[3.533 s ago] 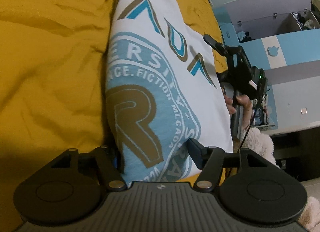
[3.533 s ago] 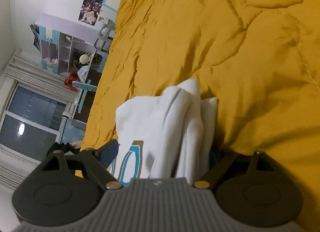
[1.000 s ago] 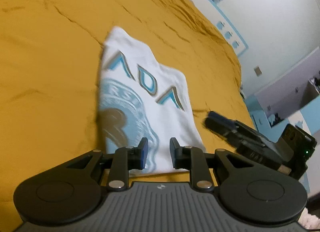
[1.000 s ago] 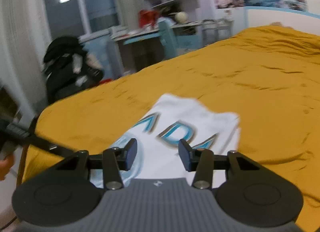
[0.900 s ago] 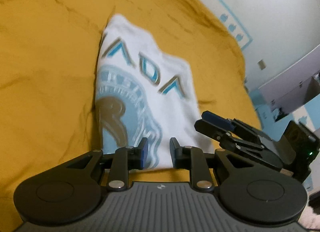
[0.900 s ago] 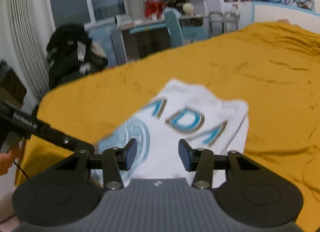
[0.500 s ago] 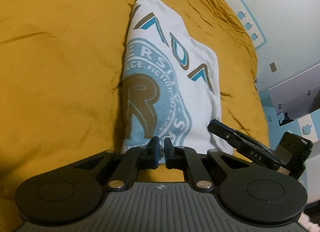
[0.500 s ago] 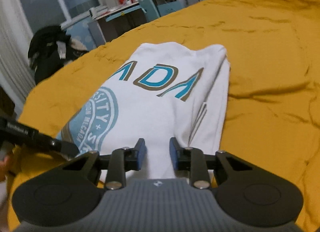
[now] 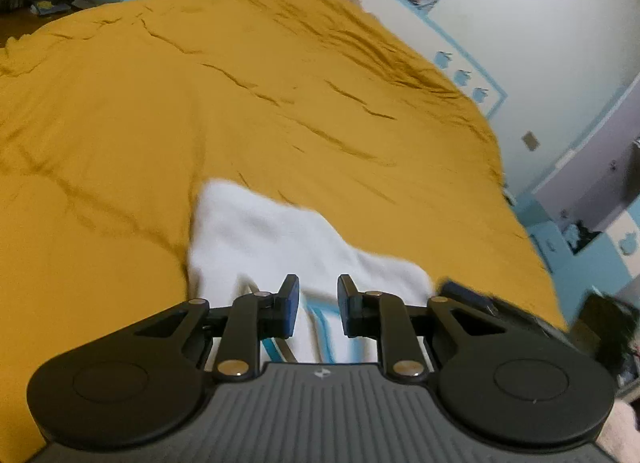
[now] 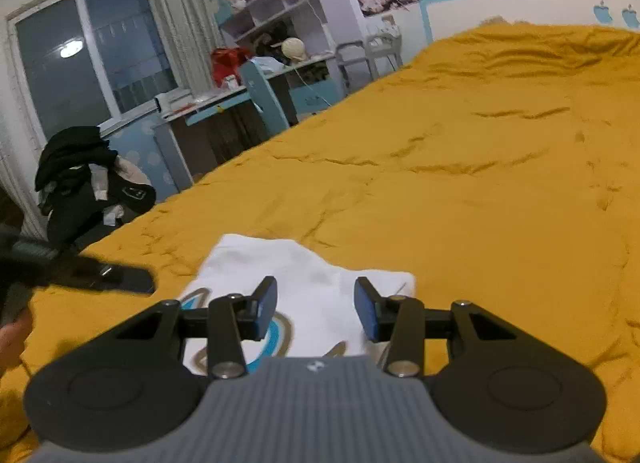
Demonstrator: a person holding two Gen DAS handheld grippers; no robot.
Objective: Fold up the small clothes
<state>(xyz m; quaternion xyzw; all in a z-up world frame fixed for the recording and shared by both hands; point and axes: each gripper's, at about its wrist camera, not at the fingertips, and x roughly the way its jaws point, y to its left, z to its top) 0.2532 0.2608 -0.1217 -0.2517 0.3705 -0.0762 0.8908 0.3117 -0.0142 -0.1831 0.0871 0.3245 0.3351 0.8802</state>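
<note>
Low in the middle of the left wrist view, the left gripper has its fingers spread with nothing between them, raised above the white shirt, which lies on the yellow bedspread as a compact bundle with only a sliver of blue print showing near the tool. At the right edge, blurred, the other tool pokes in. From the right wrist view, the right gripper at bottom centre is likewise parted and empty, the shirt beneath and just beyond it, letters partly showing. At the far left of that frame sits a dark blur, the left tool. I'd say both tools are held off so the folded bundle can settle undisturbed.
</note>
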